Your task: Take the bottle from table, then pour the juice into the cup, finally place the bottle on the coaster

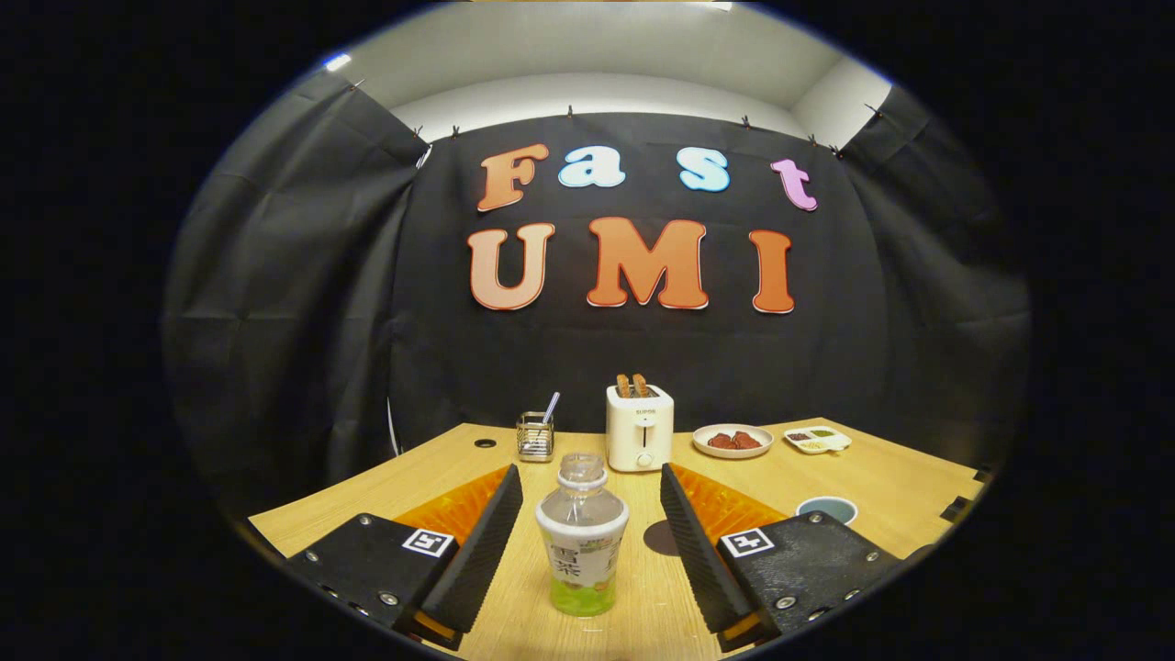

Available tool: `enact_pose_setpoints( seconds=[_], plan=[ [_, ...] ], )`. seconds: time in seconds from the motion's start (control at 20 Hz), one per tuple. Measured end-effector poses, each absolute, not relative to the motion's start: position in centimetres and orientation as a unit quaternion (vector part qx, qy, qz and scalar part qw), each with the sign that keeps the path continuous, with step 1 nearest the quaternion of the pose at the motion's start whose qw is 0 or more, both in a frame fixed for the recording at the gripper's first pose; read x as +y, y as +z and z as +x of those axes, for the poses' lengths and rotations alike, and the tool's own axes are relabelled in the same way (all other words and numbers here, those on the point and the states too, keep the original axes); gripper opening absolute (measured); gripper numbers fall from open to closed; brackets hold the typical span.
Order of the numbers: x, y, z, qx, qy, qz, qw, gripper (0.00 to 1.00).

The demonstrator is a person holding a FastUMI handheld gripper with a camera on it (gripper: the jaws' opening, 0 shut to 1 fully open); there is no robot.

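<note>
A clear plastic bottle (582, 537) with a little green juice at the bottom stands upright and uncapped on the wooden table (881, 482). It sits between my two fingers, with a gap on either side. My gripper (592, 491) is open, its fingers (482, 542) flanking the bottle without touching it. A dark round coaster (659, 538) lies on the table just behind the right finger, partly hidden by it. The cup (827, 509), with a pale rim and dark inside, stands to the right beyond the right finger.
A white toaster (640, 428) holding two slices stands beyond the bottle. Left of it is a metal holder (535, 436) with a straw. A plate of dark food (732, 441) and a small divided dish (817, 440) lie at the back right.
</note>
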State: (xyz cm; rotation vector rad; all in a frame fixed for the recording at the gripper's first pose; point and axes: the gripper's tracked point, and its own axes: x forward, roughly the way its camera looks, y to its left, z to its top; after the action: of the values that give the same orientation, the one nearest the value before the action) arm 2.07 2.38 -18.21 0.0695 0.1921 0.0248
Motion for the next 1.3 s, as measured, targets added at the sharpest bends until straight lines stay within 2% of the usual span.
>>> enact_pose_setpoints(
  seconds=[0.15, 0.65, 0.85, 0.9, 1.0, 1.2, 1.3],
  plan=[
    [3.6, -21.2, 2.1, 0.122, 0.031, 0.029, 0.992, 0.9],
    [3.4, -28.9, 2.6, 0.207, 0.029, 0.036, 0.977, 0.88],
    [4.1, -29.9, 2.7, 0.223, 0.035, 0.037, 0.974, 0.79],
    [4.3, -29.9, 2.7, 0.221, 0.036, 0.038, 0.974, 0.72],
    [4.2, -30.0, 2.8, 0.219, 0.031, 0.042, 0.974, 0.65],
    [4.5, -29.5, 3.4, 0.216, 0.039, 0.074, 0.973, 0.59],
    [4.7, -28.6, 4.1, 0.205, 0.043, 0.117, 0.971, 0.58]
  ],
)
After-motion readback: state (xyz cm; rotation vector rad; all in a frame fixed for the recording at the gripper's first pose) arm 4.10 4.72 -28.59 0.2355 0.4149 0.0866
